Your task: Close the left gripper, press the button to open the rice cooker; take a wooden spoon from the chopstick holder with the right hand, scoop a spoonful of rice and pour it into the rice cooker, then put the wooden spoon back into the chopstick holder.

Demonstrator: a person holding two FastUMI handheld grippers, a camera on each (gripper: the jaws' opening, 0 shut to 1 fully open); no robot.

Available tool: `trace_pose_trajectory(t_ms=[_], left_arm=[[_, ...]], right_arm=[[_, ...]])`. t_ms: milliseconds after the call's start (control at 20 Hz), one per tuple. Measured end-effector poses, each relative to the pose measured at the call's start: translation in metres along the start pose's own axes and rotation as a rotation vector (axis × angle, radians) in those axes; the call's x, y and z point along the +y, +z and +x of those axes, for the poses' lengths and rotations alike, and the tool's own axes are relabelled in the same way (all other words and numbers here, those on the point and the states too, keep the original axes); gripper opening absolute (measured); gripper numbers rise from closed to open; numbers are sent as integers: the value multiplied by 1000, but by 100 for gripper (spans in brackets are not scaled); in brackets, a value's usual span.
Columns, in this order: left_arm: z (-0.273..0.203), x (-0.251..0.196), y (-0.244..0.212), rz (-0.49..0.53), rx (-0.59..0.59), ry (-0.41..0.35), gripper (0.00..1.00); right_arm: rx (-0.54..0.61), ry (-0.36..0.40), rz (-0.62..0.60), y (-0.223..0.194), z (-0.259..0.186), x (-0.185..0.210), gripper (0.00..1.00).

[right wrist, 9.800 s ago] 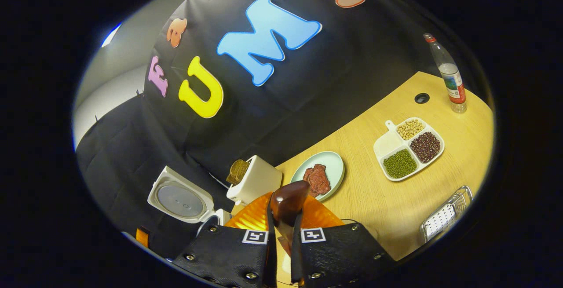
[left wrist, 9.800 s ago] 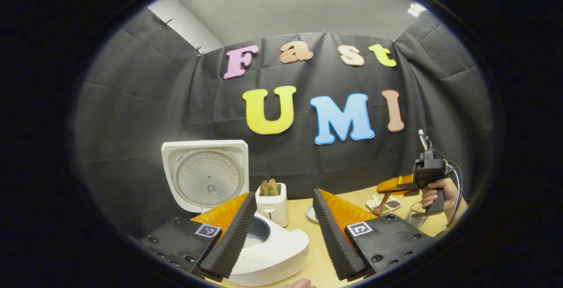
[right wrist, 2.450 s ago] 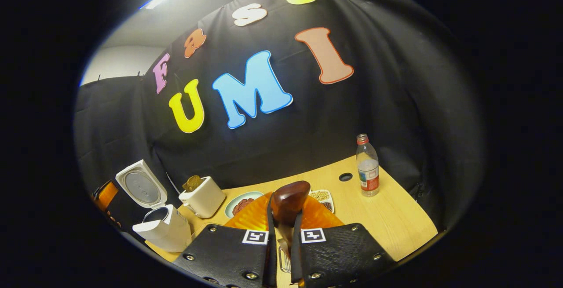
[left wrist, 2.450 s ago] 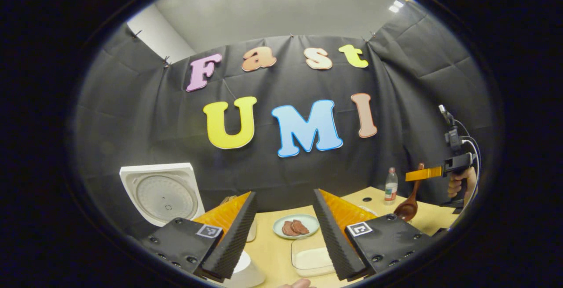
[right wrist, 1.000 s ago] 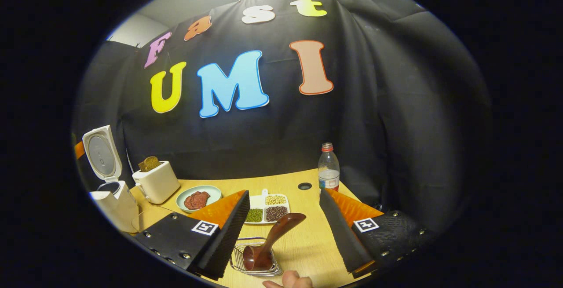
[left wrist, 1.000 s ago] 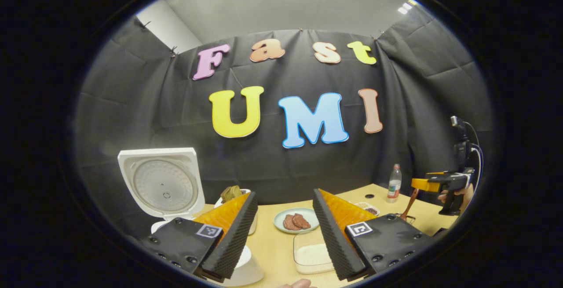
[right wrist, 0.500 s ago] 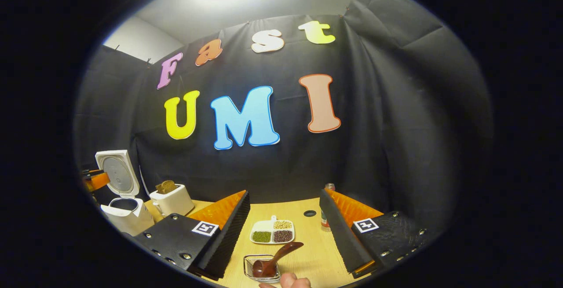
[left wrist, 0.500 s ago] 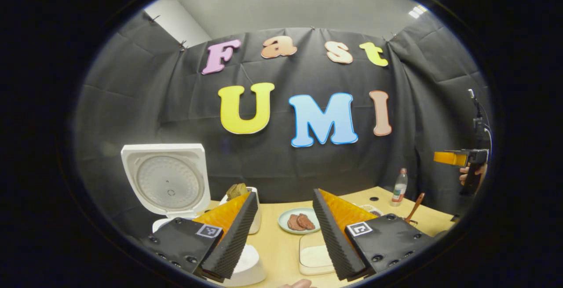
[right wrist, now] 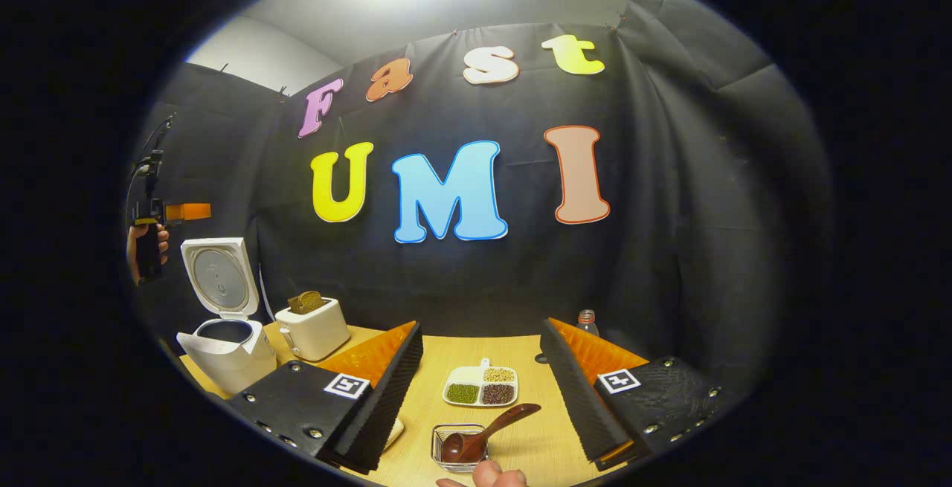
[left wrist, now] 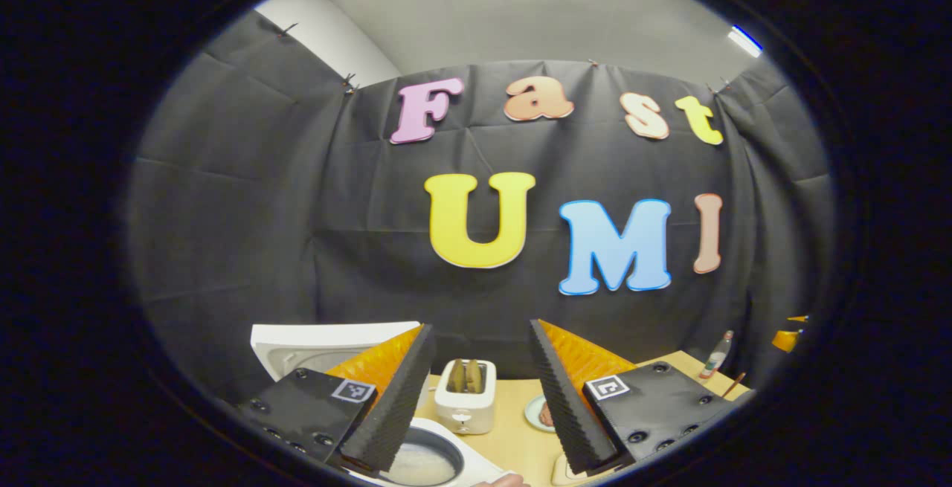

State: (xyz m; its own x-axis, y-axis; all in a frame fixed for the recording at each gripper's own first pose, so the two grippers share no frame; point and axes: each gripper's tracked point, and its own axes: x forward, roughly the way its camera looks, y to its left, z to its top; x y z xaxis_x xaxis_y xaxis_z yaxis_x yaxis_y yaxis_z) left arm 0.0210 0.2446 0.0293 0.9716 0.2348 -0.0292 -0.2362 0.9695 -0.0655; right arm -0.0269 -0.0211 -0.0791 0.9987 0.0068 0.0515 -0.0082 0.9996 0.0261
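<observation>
Cooker: the rice cooker (right wrist: 223, 338) stands at the left end of the counter (right wrist: 520, 439) with its lid tipped up and the pot mouth open, so I judge the button press done. In the left gripper view the pot (left wrist: 424, 465) lies just below the camera with a pale layer inside; whether that is rice or water I cannot tell.

Spoon: the wooden spoon (right wrist: 487, 431) rests in the wire chopstick holder (right wrist: 450, 450), bowl down inside it, handle leaning up and to the right over the rim. No jaws touch it.

Right gripper: the right gripper (right wrist: 480, 398) has its jaws spread wide and empty, with spoon and holder low between them and nearer the camera. A bit of the person's hand (right wrist: 494, 476) shows at the bottom edge.

Left gripper: the left gripper (left wrist: 476, 398) also has jaws spread with nothing in them, and points over the cooker at the toaster (left wrist: 465, 394). From the right gripper view it shows far off, held high beside the raised lid.

Progress: lid open and spoon in the holder read as finished. The scoop and pour cannot be checked from here, but the layer in the pot fits it.

Left to do: by my reading nothing, beyond drawing both hands clear.
</observation>
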Motion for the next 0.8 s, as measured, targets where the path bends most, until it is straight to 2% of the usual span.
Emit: trace_pose_trajectory(t_ms=[50, 250, 300, 450, 650, 800], left_arm=[[11, 12, 3, -10, 8, 15, 92], [63, 69, 11, -11, 51, 93, 90], [77, 84, 11, -26, 67, 107, 89], [110, 117, -5, -126, 137, 124, 96], [116, 153, -28, -143, 190, 198, 95], [113, 151, -45, -99, 233, 205, 94]], right_arm=[[0, 1, 5, 0, 0, 0, 96], [8, -11, 10, -6, 0, -4, 96], [11, -12, 13, -7, -1, -5, 96], [21, -12, 26, -12, 4, -4, 96], [33, -9, 39, -19, 9, -2, 96], [41, 4, 61, -22, 12, 1, 96]])
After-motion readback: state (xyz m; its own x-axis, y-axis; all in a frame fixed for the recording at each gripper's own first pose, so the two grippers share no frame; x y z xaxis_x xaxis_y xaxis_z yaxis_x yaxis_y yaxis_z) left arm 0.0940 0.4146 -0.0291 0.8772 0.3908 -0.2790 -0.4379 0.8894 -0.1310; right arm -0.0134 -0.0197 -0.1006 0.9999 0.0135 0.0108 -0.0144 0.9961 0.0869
